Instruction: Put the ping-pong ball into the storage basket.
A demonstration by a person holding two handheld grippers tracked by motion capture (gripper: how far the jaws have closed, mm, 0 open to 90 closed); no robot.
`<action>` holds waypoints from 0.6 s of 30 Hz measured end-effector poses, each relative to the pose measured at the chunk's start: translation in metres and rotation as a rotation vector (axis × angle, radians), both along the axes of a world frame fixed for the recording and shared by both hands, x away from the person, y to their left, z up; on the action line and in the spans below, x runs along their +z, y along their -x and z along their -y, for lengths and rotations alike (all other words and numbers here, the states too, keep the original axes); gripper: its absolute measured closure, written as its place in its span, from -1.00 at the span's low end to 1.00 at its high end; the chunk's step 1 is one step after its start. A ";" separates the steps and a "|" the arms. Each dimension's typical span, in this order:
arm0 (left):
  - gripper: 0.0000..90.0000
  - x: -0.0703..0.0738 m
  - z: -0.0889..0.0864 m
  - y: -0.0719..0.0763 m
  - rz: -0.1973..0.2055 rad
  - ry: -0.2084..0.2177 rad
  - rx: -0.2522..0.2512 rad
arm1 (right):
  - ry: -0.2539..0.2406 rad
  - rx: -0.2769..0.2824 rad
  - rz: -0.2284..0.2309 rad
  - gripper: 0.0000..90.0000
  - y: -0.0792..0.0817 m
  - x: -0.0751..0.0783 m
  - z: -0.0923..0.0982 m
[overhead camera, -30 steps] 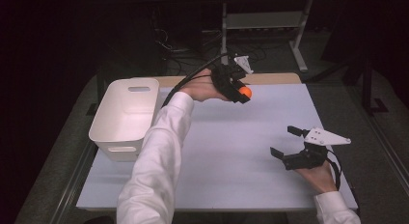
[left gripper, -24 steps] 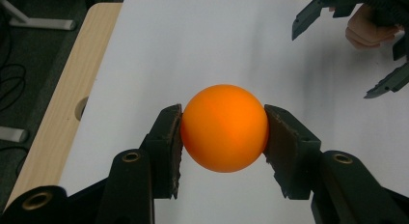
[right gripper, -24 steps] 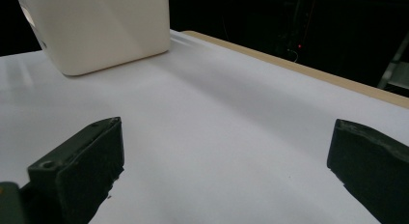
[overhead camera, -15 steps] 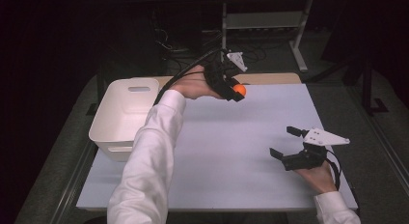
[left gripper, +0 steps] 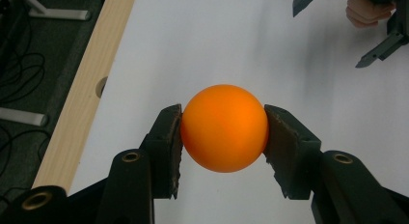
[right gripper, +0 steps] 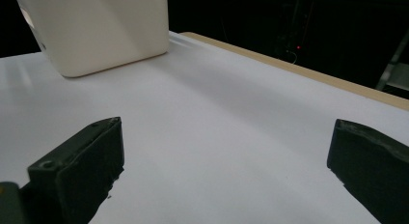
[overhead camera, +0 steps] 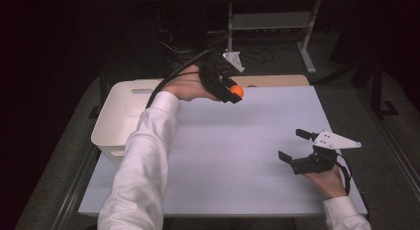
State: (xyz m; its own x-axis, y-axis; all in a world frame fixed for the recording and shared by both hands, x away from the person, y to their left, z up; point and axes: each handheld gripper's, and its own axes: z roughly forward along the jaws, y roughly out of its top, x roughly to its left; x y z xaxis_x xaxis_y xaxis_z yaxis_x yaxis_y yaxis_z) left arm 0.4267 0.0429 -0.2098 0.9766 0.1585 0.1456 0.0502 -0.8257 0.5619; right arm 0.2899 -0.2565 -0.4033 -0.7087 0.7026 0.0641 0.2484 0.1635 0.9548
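The left gripper (overhead camera: 233, 91) is clamped on an orange ball (overhead camera: 236, 91), its two black pads pressing the ball's sides, as the left gripper view shows with the ball (left gripper: 224, 128) squarely between them and white table surface beneath. In the high view the ball hangs in the air at about twelve o'clock of the white table (overhead camera: 237, 155), near the far wooden edge strip (overhead camera: 277, 81), held off the surface. The white plastic bin (overhead camera: 111, 126) stands at about nine o'clock on the table, just beside the person's left sleeve (overhead camera: 141, 165), and what can be seen of its inside looks empty. The right gripper (overhead camera: 297, 149) rests low at about four o'clock, jaws spread wide with nothing between them; its own view looks across bare table toward the bin (right gripper: 96, 31). Judging by this, the pick-up is done: the ball is grasped securely and lifted. What seems left is the carry over to the bin at nine o'clock and the release into it, if the bin is indeed where the ball belongs; the right hand has no visible part in it so far.
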 end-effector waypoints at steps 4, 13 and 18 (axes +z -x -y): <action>0.12 0.002 -0.005 0.001 0.005 -0.015 0.001 | 0.002 -0.005 -0.001 -1.00 0.000 0.000 0.002; 0.12 0.008 -0.016 0.003 0.027 -0.025 0.012 | -0.002 -0.012 0.005 -1.00 0.000 0.000 0.004; 0.12 0.010 -0.021 0.005 0.033 -0.034 0.010 | 0.002 -0.017 0.002 -1.00 0.000 0.000 0.005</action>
